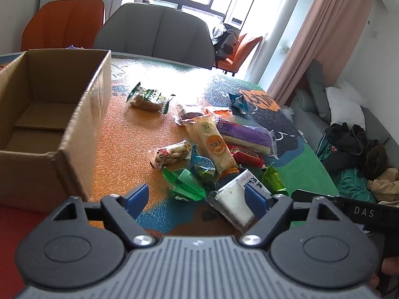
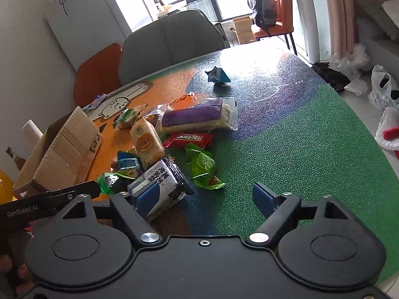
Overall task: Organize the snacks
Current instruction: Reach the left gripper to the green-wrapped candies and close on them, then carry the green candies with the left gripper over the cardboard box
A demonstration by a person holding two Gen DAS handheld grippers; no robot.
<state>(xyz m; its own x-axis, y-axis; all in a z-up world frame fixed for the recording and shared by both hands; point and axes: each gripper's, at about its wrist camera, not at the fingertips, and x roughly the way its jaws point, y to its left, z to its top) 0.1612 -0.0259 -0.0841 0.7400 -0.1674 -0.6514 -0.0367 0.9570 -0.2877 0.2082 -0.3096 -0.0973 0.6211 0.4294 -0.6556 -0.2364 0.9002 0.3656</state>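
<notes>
Snacks (image 1: 219, 147) lie scattered ahead of both spread fingers; cardboard box (image 1: 49, 124), left of them, holds nothing yet.

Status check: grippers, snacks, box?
Left gripper and right gripper open, holding nothing. Snack pile on table, cardboard box empty. Nothing blocking.

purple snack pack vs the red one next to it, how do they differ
The purple snack pack is clearly longer and bulkier than the red snack pack. The purple one has clear ends that show pale cake inside; the red one is opaque, with a label on top. The purple one lies farther from the cardboard box side of the pile, behind the red one in the right wrist view. Both lie flat on the table, untouched by either gripper.
</notes>
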